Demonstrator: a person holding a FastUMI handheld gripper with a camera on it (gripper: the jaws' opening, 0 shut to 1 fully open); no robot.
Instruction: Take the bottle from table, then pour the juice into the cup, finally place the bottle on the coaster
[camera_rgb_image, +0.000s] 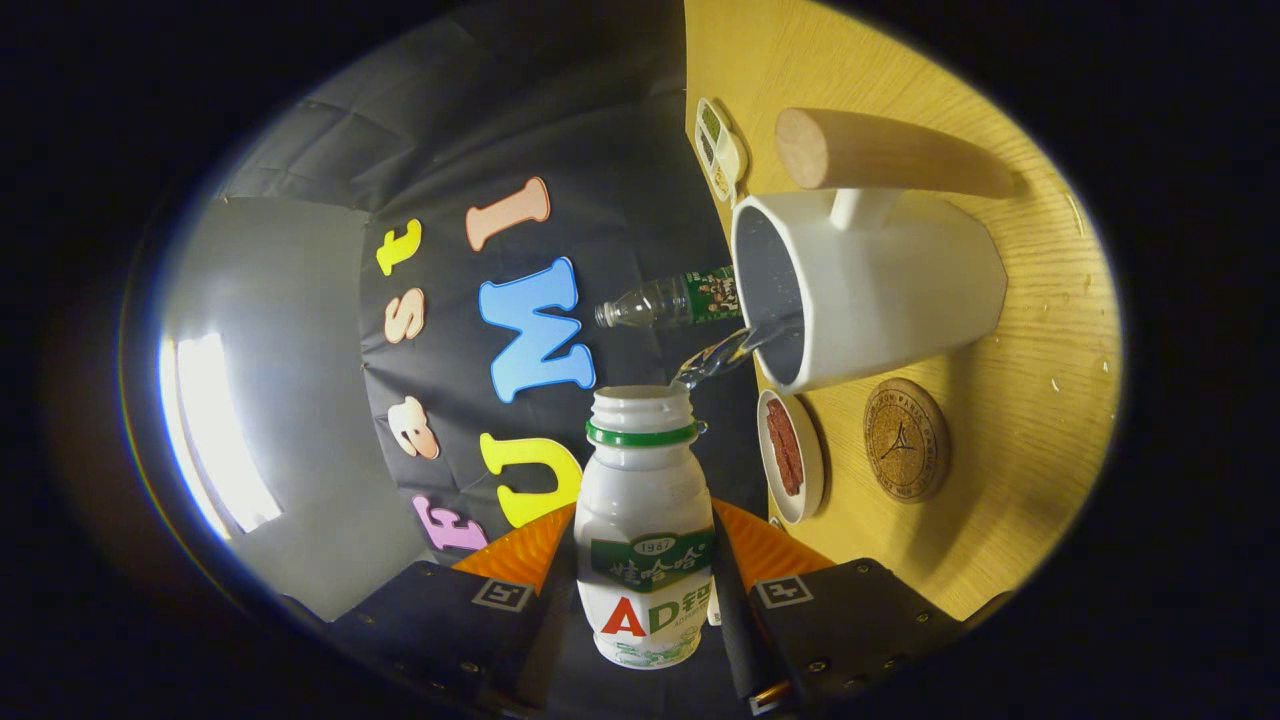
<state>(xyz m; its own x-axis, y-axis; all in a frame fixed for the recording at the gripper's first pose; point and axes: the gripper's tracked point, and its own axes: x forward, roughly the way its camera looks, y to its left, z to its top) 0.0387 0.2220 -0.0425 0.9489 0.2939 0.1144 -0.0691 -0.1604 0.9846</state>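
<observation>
My gripper (645, 560) is shut on a small white bottle (645, 530) with a green neck ring and an open mouth; both fingers press its sides. The view is rolled sideways, so the bottle is tipped toward the white cup (880, 290). A clear stream of liquid (725, 355) runs from the bottle's mouth over the rim into the cup. The cup has a wooden handle (885, 152) and stands on the yellow wooden table (1030, 400). A round cork coaster (906, 440) lies on the table right beside the cup, nothing on it.
A small white dish with red contents (790, 455) sits near the table edge by the coaster. A clear plastic bottle with a green label (670, 300) stands behind the cup. A little white container (718, 148) is farther along the table edge.
</observation>
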